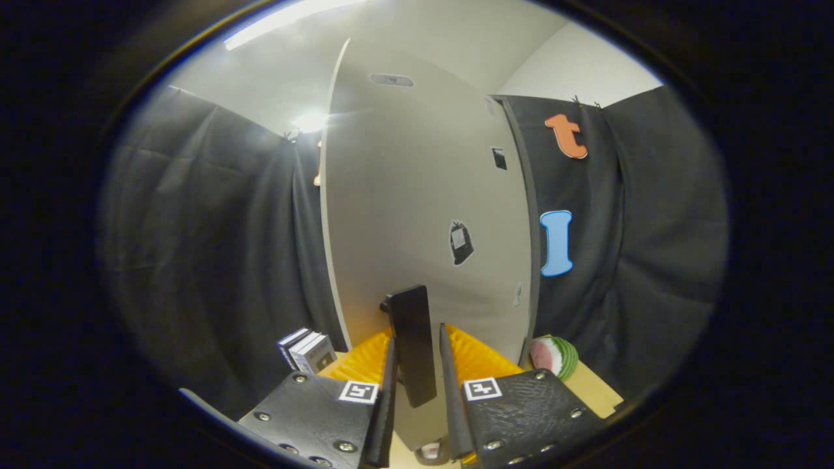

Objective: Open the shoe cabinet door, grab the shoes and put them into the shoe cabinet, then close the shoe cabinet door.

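Gripper (pixel 417 384) fingers sit either side of the cabinet door handle (pixel 412 342), a flat dark upright bar with squared edges. Left finger (pixel 388 391) looks touching or nearly touching the bar; right finger (pixel 449 391) shows a thin gap. Can't tell if it's clamped on the handle or just bracketing it.

Shoe cabinet door (pixel 423 195) is a smooth matte off-white panel, dead ahead at 12 o'clock from the fingers, standing tall and seen at an angle. A few small dark stickers on its face; the largest (pixel 460 242) is above the handle at about 1 o'clock.

Ribbed yellow surface (pixel 479 358) lies behind the fingers at the door's base.

At 10 o'clock from the fingertips: small boxes (pixel 307 350), upright, book-like. At 2 o'clock: watermelon-slice toy (pixel 554 356), rounded, green rind, on the light wooden tabletop (pixel 596 391).
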`<action>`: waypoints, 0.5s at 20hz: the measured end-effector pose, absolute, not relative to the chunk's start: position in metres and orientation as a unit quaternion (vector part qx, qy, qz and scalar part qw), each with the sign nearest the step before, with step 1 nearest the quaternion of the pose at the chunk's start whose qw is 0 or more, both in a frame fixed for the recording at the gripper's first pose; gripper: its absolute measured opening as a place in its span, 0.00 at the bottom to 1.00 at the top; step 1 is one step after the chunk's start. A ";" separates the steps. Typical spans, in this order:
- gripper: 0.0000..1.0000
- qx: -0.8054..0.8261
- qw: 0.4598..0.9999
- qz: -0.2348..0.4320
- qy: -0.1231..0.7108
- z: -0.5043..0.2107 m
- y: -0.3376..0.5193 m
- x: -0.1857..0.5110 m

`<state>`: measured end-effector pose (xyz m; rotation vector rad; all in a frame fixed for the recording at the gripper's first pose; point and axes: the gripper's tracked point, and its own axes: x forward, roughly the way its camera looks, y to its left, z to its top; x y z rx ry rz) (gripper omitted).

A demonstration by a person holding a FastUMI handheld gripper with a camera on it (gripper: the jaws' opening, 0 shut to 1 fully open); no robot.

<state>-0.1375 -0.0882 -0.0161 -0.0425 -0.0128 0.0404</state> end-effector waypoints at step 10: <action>0.33 -0.024 0.999 -0.026 -0.017 -0.010 -0.158 -0.177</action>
